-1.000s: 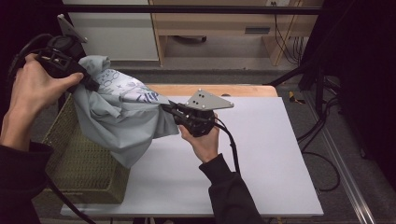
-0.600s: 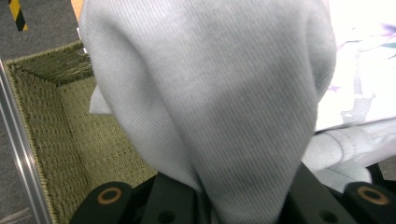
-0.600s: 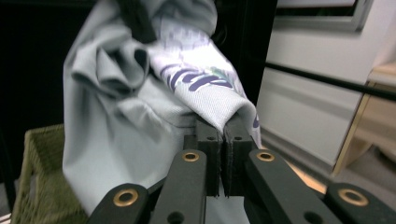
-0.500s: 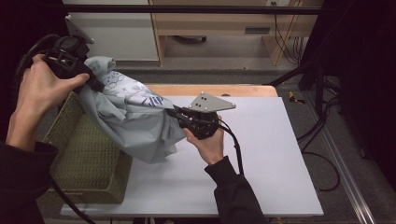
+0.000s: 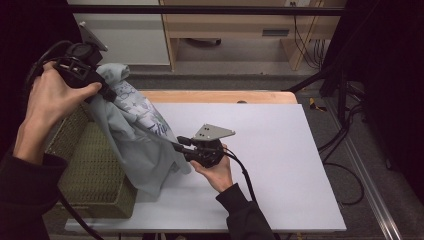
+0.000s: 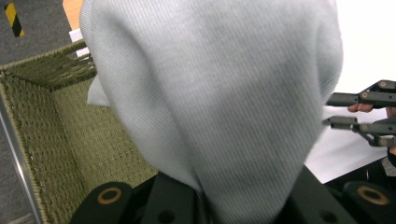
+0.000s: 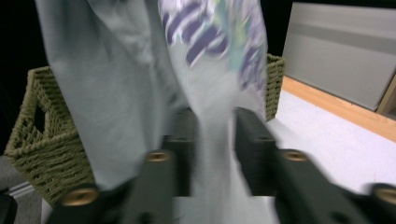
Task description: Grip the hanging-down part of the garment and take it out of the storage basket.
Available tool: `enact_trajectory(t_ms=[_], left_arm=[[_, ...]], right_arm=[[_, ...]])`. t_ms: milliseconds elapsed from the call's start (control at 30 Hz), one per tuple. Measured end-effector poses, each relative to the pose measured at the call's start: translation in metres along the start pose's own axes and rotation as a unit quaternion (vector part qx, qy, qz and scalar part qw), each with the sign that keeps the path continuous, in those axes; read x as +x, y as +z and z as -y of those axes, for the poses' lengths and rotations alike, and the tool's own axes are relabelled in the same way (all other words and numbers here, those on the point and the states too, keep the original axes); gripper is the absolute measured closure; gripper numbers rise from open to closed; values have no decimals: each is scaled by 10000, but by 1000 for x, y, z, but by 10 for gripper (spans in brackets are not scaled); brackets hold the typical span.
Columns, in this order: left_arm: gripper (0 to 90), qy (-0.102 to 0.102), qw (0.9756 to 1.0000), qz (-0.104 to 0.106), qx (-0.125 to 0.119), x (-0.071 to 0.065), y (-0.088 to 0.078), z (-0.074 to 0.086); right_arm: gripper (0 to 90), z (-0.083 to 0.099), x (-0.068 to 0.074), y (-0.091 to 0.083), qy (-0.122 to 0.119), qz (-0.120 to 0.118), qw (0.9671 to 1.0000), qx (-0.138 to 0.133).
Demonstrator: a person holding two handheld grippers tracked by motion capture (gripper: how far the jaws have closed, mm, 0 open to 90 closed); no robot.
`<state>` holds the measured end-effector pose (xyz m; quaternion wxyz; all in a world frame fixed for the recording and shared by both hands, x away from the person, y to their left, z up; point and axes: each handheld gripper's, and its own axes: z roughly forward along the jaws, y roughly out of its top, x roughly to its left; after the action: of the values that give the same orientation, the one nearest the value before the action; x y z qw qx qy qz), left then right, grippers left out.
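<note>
Two grips: left gripper [image 5: 102, 90] clamped on shirt [image 5: 137, 145]; right gripper [image 5: 179, 145] jaws just opening w/ cloth between—could slip, snag basket [image 5: 90, 175].

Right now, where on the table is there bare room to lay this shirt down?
The white table is bare right of the right gripper, out to its far and right edges. The near strip under that forearm is free too. The left is crowded: the basket sits there, with the shirt draped over its corner.
</note>
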<state>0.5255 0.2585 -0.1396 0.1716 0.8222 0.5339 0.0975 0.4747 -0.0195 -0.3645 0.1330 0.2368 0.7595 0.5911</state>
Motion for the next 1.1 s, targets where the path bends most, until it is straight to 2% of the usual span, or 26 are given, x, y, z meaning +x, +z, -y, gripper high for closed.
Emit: enact_trajectory(t_ms=[33, 67, 100, 133, 200, 267, 333, 467, 500, 533, 667, 800, 833, 867, 900, 1100], left_arm=[[789, 0, 10000, 0, 0, 0, 0, 0], [789, -9, 10000, 1, -8, 1, 0, 0], [789, -11, 10000, -2, -12, 1, 1, 1], [789, -24, 10000, -1, -17, 2, 1, 1], [789, -27, 10000, -1, -12, 2, 2, 1], [789, -24, 10000, -3, -15, 3, 2, 2], [789, -25, 10000, -12, -22, 3, 2, 2], [788, -14, 10000, -14, -33, 2, 2, 2], [788, -12, 10000, -13, -36, 2, 2, 2], [788, -12, 10000, -13, -36, 2, 2, 2], [788, -1, 10000, 8, -44, 1, 2, 2], [787, 3, 10000, 17, -41, 3, 3, 2], [787, -2, 10000, 23, -47, 4, 3, 2], [787, -2, 10000, 23, -47, 4, 3, 2], [787, -7, 10000, 30, -48, 5, 3, 2], [785, -21, 10000, 24, -43, 8, 4, 4]], right_arm=[[602, 0, 0, 0, 0, 0, 10000, 0], [516, 1, 1, -5, 70, -136, 9998, -116], [516, 1, 1, -5, 70, -136, 9998, -116], [417, 1, 1, -14, 39, -95, 9997, -226], [387, 1, 1, -19, 95, -59, 9996, -255], [305, 0, 0, -30, 169, 24, 9991, -388], [209, 1, -2, -41, 252, 196, 9983, -496], [128, 4, -7, -63, 334, 491, 9966, -579], [104, 7, -10, -73, 326, 657, 9955, -599], [104, 7, -10, -73, 326, 657, 9955, -599], [69, 17, -18, -95, 418, 1002, 9920, -650], [55, 23, -22, -105, 405, 1159, 9905, -621], [47, 27, -23, -113, 415, 1286, 9890, -595], [47, 27, -23, -113, 415, 1286, 9890, -595], [41, 31, -24, -119, 417, 1391, 9872, -662], [31, 40, -24, -137, 483, 1532, 9841, -752]])
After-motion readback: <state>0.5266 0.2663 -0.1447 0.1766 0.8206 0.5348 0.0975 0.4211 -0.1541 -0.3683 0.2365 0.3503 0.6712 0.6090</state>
